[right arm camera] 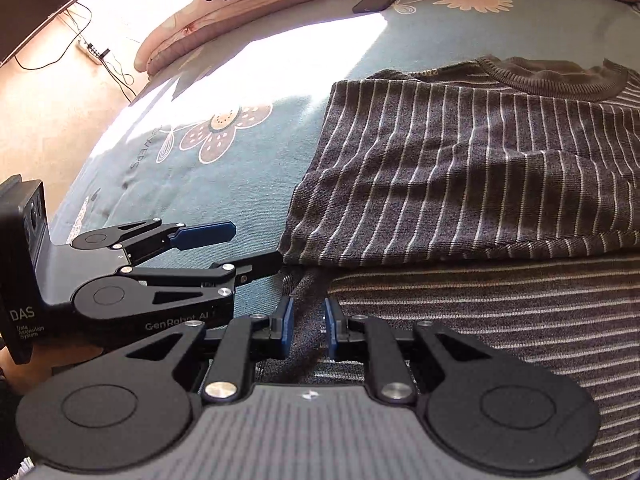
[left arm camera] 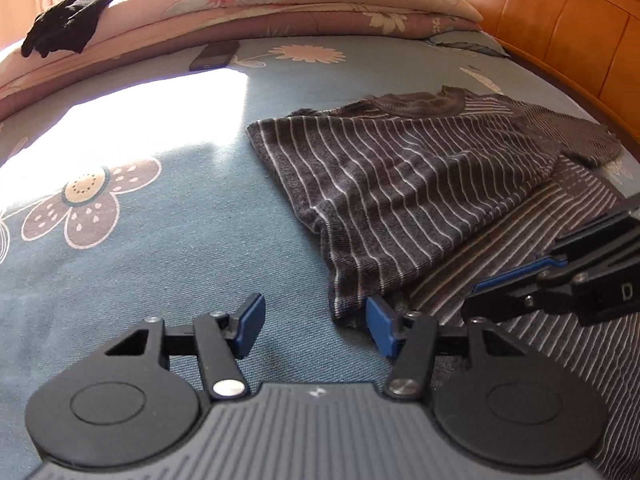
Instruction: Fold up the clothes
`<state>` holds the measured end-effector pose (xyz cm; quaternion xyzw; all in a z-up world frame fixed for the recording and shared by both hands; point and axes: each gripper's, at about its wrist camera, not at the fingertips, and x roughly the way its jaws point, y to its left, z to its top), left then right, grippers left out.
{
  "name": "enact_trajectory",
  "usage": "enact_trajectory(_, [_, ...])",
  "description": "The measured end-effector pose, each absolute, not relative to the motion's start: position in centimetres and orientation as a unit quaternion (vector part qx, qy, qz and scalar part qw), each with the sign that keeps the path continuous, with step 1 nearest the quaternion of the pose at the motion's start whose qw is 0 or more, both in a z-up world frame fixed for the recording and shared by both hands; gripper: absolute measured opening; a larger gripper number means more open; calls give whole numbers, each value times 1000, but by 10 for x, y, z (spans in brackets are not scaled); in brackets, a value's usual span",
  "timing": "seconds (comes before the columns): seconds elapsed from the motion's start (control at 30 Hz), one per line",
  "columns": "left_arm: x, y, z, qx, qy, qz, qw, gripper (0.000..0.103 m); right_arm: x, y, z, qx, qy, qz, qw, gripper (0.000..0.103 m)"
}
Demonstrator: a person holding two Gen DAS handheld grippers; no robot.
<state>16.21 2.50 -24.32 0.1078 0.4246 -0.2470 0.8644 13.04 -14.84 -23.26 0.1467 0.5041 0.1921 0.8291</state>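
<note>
A grey sweater with thin white stripes lies on the blue flowered bedsheet, one side folded over the body. My left gripper is open over the sheet, and its right pad touches the sweater's near left corner. Only sheet shows between its fingers. In the right wrist view the sweater fills the right half. My right gripper has its pads close together, with a fold of the lower hem between them. The left gripper shows open just to its left, and the right gripper rests on the striped lower layer.
A dark phone lies on the sheet at the back. Folded flowered quilts are stacked behind it, with a black garment draped on them. An orange headboard bounds the right. A power strip lies on the floor beyond the bed's edge.
</note>
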Motion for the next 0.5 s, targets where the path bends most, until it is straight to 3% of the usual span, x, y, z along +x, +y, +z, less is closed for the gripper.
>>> enact_trajectory(0.13, [166, 9, -251, 161, 414, -292, 847, 34, 129, -157, -239, 149, 515, 188, 823, 19])
enact_trajectory(0.2, [169, 8, -250, 148, 412, -311, 844, 10, 130, -158, -240, 152, 517, 189, 821, 19])
enact_trajectory(0.5, [174, 33, -231, 7, 423, -274, 864, 7, 140, -132, -242, 103, 473, 225, 846, 19])
